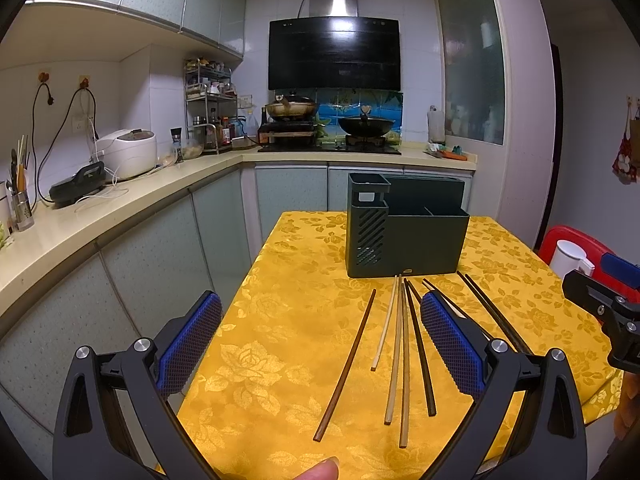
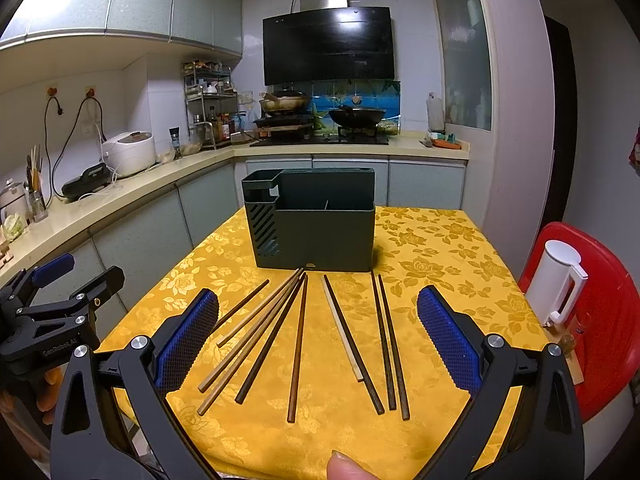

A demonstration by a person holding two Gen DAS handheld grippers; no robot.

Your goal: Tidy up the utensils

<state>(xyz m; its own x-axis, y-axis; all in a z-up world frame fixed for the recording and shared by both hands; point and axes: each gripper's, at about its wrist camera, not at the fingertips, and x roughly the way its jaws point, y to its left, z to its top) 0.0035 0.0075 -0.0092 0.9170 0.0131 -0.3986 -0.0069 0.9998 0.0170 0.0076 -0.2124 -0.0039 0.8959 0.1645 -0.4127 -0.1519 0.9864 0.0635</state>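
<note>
Many long chopsticks (image 2: pixel 298 344) lie flat on the yellow tabletop (image 2: pixel 440 248), spread out like a fan. Some are dark brown and some are light tan. Their far tips point at a dark green holder box (image 2: pixel 320 236) that stands upright just behind them, open on top with parts inside.

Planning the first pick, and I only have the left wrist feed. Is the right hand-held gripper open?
Observer: Yes. The right hand-held gripper is wide open with nothing between its fingers.
Operator: What's hidden behind my right finger?
Observer: A pale chopstick lying alongside a dark chopstick on the yellow tablecloth.
</note>
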